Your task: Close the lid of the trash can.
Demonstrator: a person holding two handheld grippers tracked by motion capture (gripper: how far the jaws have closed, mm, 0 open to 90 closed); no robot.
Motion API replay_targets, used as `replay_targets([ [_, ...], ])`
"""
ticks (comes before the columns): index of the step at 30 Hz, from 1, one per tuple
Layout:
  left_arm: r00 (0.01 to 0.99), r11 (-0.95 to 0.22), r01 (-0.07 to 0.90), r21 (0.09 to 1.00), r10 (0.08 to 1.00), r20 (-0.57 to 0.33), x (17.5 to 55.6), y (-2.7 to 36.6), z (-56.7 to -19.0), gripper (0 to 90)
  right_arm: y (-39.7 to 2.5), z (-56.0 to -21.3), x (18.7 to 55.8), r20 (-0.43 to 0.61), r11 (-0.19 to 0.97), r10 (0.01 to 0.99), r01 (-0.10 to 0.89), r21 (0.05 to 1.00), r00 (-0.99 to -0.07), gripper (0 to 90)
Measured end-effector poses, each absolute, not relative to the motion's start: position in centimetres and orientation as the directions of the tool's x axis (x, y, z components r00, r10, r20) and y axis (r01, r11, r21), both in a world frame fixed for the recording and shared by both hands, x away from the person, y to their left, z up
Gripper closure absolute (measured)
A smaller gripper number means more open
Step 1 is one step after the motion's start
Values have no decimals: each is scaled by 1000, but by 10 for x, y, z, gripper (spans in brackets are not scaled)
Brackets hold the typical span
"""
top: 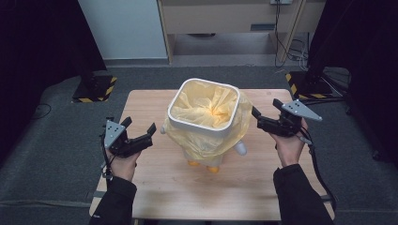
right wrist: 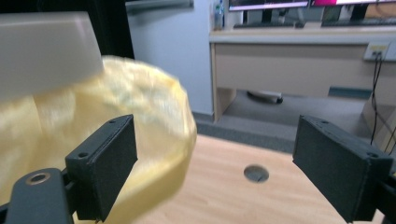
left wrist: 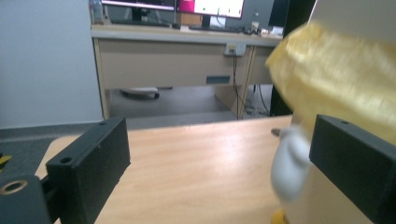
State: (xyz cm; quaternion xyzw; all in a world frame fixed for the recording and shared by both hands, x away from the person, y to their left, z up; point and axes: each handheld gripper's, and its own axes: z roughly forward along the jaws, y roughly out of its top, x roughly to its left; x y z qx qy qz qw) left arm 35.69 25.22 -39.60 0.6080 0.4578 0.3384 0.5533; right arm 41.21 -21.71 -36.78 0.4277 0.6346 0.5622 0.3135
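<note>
A small white bin [top: 204, 125] stands mid-table, lined with a yellow plastic bag [top: 206, 108] folded over its rim and hanging down its sides. It has stubby white arms and orange feet [top: 213, 168]. My left gripper [top: 140, 129] is open just left of the bin, apart from it. My right gripper [top: 264, 112] is open at the bin's right side, close to the hanging bag. In the left gripper view the bag [left wrist: 336, 79] and a white arm [left wrist: 289, 161] sit at the right. The right gripper view has the bag [right wrist: 126, 135] bulging by the left jaw, below the white rim [right wrist: 46, 51].
The wooden table [top: 159, 187] has free room in front of the bin and a small round hole [right wrist: 256, 173] near its far right. Beyond it are grey carpet, a desk [top: 225, 18], cables and black stand bases with yellow-black tape [top: 96, 89].
</note>
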Motion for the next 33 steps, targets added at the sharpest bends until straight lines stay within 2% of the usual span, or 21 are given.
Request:
replay_targets([
  [21,354,-112,388,915,934,-37,346,265,-464,43,-228,-438,393,107,80,859,338,938,-500,110],
  [33,399,-210,501,840,917,-8,345,282,-493,44,-245,-460,385,117,145,846,436,888,-520,102],
])
